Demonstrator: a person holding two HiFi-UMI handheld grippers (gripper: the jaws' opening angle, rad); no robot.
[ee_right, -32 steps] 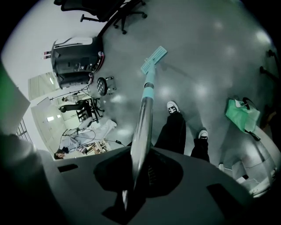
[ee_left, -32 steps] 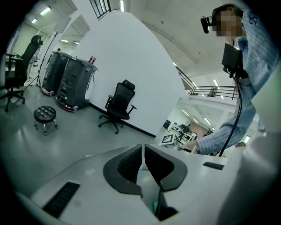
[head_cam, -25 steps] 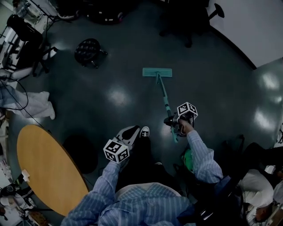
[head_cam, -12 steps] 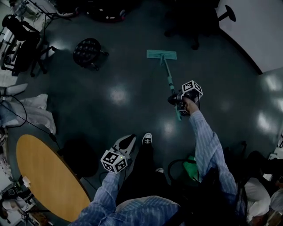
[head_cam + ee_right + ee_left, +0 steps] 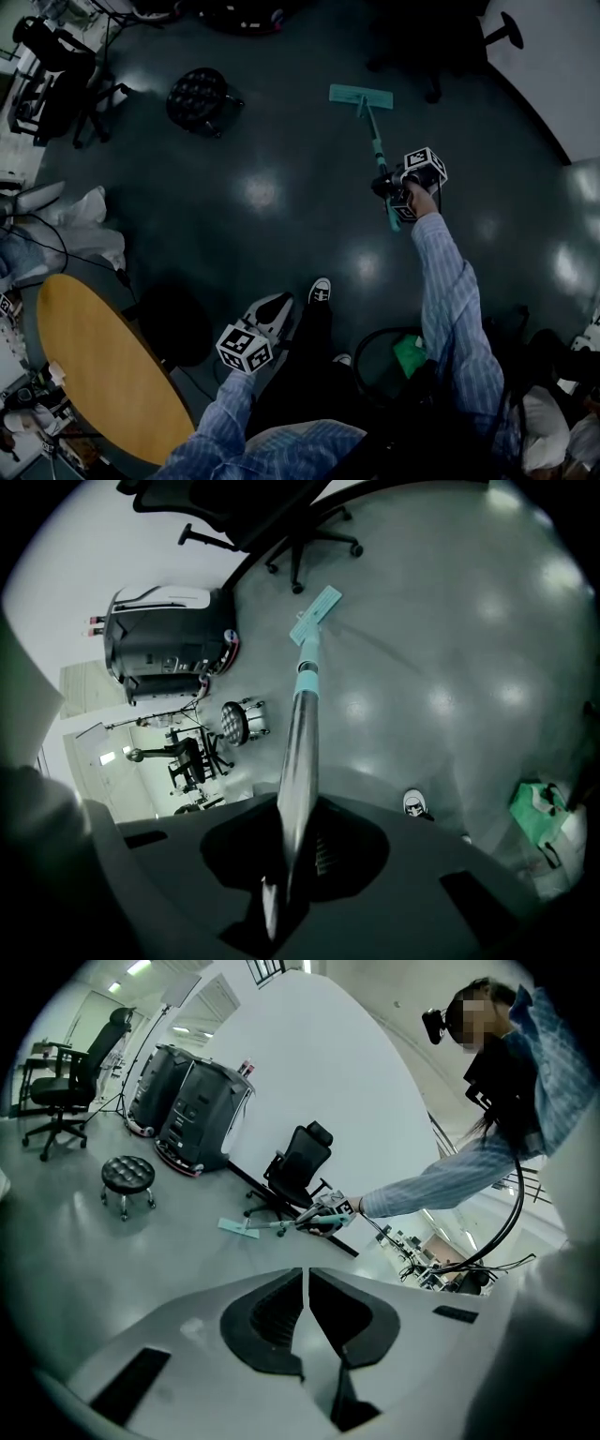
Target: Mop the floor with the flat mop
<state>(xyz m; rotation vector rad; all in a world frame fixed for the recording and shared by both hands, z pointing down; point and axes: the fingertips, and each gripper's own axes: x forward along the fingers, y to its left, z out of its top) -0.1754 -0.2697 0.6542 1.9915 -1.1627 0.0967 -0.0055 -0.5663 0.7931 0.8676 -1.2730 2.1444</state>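
Right gripper [image 5: 386, 185] clamped on mop handle [image 5: 373, 139], arm now stretched out. Pad [image 5: 361, 96] has slid forward on the floor [image 5: 281, 150], close to the chair [image 5: 305, 541]. Push stroke looks nearly spent. Left gripper [image 5: 272, 309] closed, empty, idle.

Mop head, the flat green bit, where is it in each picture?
Head view: mop head, upper middle, a little right of centre.
Left gripper view: mop head, small, left of centre, before the office chair.
Right gripper view: mop head, top middle, at the handle's far end.
Shared landmark: the round black stool, left of it in all three.
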